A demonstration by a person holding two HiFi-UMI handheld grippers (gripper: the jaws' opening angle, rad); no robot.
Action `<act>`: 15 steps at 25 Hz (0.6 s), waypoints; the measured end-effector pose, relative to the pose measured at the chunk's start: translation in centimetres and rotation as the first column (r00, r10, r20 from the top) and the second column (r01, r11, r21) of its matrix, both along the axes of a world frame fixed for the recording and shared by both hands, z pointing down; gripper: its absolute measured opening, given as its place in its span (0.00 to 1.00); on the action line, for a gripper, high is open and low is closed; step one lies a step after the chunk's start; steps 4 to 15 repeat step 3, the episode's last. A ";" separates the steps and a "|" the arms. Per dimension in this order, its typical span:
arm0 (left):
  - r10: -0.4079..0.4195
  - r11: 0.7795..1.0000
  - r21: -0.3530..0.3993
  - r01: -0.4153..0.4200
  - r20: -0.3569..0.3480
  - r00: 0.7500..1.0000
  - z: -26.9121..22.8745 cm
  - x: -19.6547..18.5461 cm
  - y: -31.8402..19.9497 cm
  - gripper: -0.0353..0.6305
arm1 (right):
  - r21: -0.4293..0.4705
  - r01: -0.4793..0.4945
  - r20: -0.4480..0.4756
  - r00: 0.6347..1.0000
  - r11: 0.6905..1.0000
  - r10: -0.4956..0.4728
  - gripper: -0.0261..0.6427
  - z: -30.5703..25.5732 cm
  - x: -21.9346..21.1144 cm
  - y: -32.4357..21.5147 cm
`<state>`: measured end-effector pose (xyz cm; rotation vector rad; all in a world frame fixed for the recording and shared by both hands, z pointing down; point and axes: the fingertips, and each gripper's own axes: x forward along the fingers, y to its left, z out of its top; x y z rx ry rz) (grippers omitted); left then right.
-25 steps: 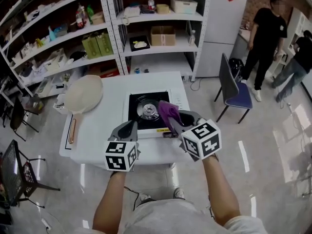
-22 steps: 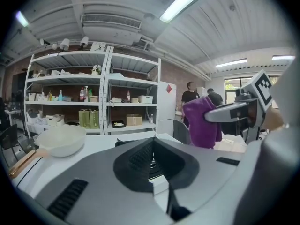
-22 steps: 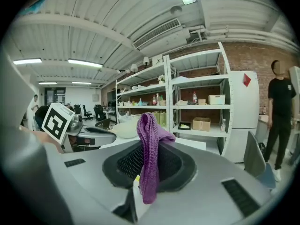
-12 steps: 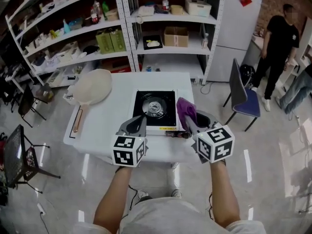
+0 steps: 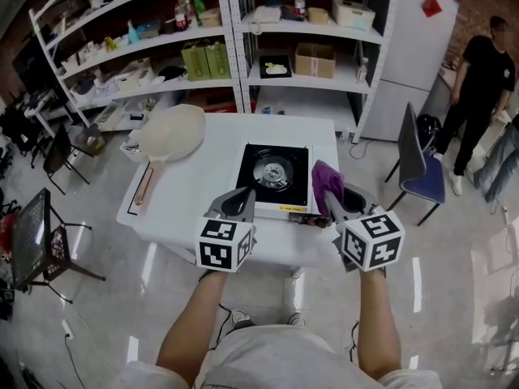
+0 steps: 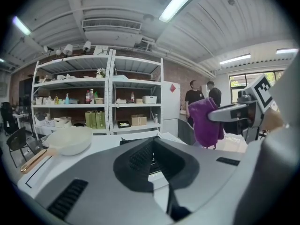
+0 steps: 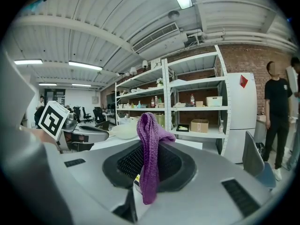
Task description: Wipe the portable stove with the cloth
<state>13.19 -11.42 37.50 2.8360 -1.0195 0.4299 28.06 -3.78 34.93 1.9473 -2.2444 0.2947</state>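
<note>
The portable stove (image 5: pixel 275 173), black-topped with a silver burner, sits on the white table (image 5: pixel 203 201) toward its right side. A purple cloth (image 5: pixel 327 179) hangs from my right gripper (image 5: pixel 332 199), which is shut on it just right of the stove's front corner; the right gripper view shows the cloth (image 7: pixel 150 153) pinched between the jaws. My left gripper (image 5: pixel 241 204) hovers at the stove's front left edge with its jaws closed and nothing between them. In the left gripper view the cloth (image 6: pixel 205 122) hangs at the right.
A cream frying pan (image 5: pixel 169 134) with a wooden handle lies on the table's left. Metal shelves (image 5: pixel 235 47) full of goods stand behind. A blue chair (image 5: pixel 423 173) is to the right, a black chair (image 5: pixel 40 237) to the left. A person (image 5: pixel 477 87) stands at far right.
The head view has pulled back and shifted, so the table and stove sit farther off. Both grippers have drawn slightly toward the stove's front edge, the right one still holding the cloth.
</note>
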 end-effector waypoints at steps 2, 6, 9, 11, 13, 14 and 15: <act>0.000 1.000 -0.001 0.000 0.002 1.000 0.1 0.0 0.0 0.06 | 0.000 -0.001 0.005 1.000 1.000 0.001 0.13 0.0 0.1 0.0; 0.000 1.000 -0.001 0.000 0.004 1.000 0.1 0.0 0.0 0.06 | 0.000 -0.001 0.008 1.000 1.000 0.001 0.13 0.0 0.1 0.0; 0.000 1.000 -0.001 0.000 0.004 1.000 0.1 0.0 0.0 0.06 | 0.000 -0.001 0.008 1.000 1.000 0.001 0.13 0.0 0.1 0.0; 0.000 1.000 -0.001 0.000 0.004 1.000 0.1 0.0 0.0 0.06 | 0.000 -0.001 0.008 1.000 1.000 0.001 0.13 0.0 0.1 0.0; 0.000 1.000 -0.001 0.000 0.004 1.000 0.1 0.0 0.0 0.06 | 0.000 -0.001 0.008 1.000 1.000 0.001 0.13 0.0 0.1 0.0; 0.000 1.000 -0.001 0.000 0.004 1.000 0.1 0.0 0.0 0.06 | 0.000 -0.001 0.008 1.000 1.000 0.001 0.13 0.0 0.1 0.0; 0.000 1.000 -0.001 0.000 0.004 1.000 0.1 0.0 0.0 0.06 | 0.000 -0.001 0.008 1.000 1.000 0.001 0.13 0.0 0.1 0.0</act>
